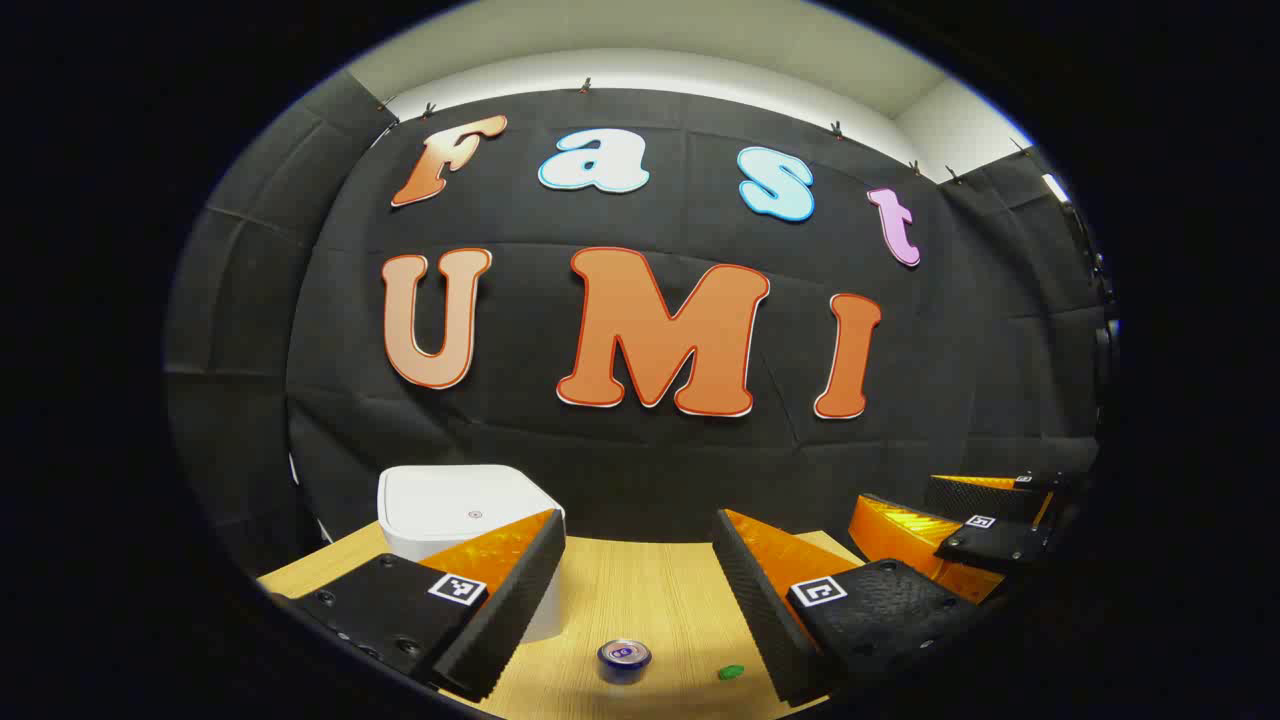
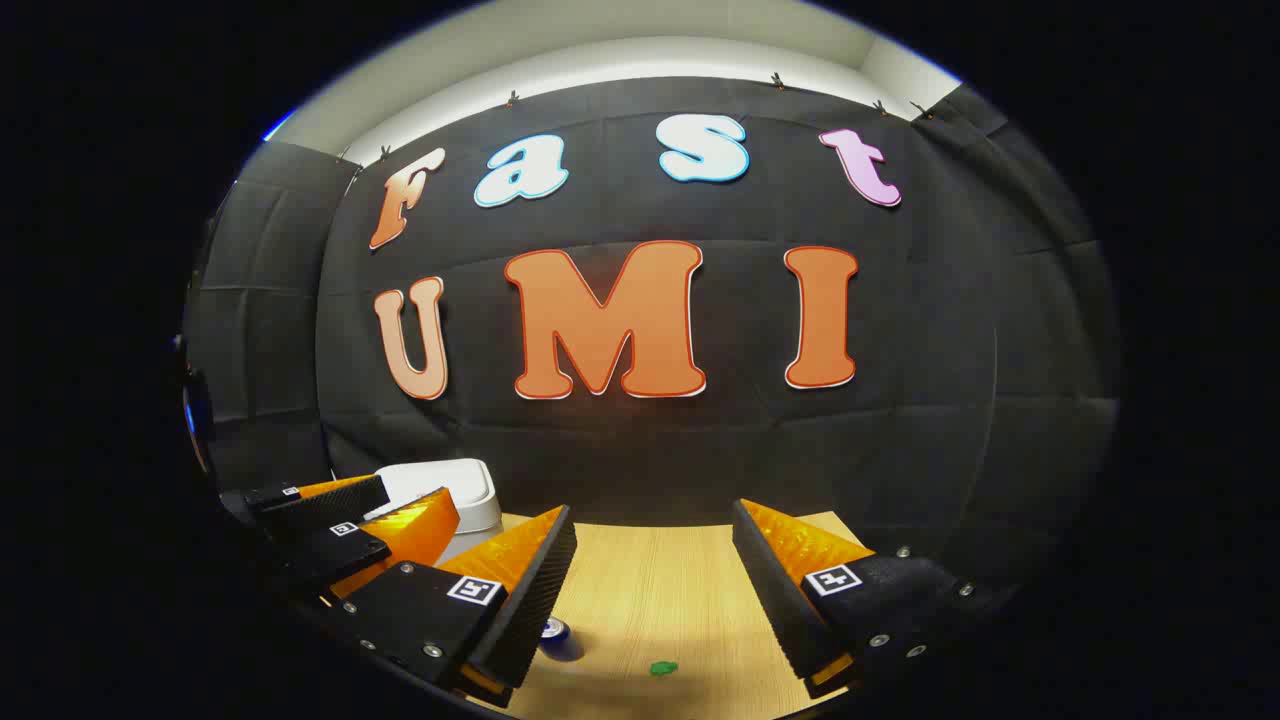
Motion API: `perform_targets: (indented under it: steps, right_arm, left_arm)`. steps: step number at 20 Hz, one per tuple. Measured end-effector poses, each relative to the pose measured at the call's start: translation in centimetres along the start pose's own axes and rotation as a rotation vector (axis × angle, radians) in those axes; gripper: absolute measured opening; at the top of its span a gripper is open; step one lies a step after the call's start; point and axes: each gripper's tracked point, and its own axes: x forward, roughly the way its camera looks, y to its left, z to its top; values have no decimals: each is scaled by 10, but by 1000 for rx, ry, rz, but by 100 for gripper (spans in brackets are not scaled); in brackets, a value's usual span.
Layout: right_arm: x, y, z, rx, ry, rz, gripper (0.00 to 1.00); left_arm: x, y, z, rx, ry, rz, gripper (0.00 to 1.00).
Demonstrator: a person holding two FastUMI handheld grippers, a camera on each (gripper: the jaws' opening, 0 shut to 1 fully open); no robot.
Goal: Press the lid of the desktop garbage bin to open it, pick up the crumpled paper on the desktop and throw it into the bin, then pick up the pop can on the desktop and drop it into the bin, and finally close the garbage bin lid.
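Wooden desktop [image 1: 650,590] | white bin [image 1: 465,515] lid down | pop can [image 1: 624,660] upright | left claw [image 1: 640,590], right claw [image 2: 655,590] spread, empty

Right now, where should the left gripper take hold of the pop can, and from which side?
Grip the pop can across its round side wall, coming down from above. It stands upright on the table, top facing up, between the open fingers of the left gripper.
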Motion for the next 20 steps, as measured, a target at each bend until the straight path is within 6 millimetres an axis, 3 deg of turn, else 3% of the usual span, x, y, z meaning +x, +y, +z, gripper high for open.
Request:
perform_targets:
  steps: [9, 12, 20]
  right_arm:
    - [-2, -6, -2, -12, -10, -55, 94]
    - [-6, -7, 8, -9, -39, -85, 94]
    - [-11, -2, 7, -17, -35, -86, 94]
  left_arm:
    - [-6, 2, 12, 23, -30, -30, 94]
    - [-5, 0, 21, 25, -53, -59, 94]
    - [-11, 2, 16, 21, -42, -41, 94]
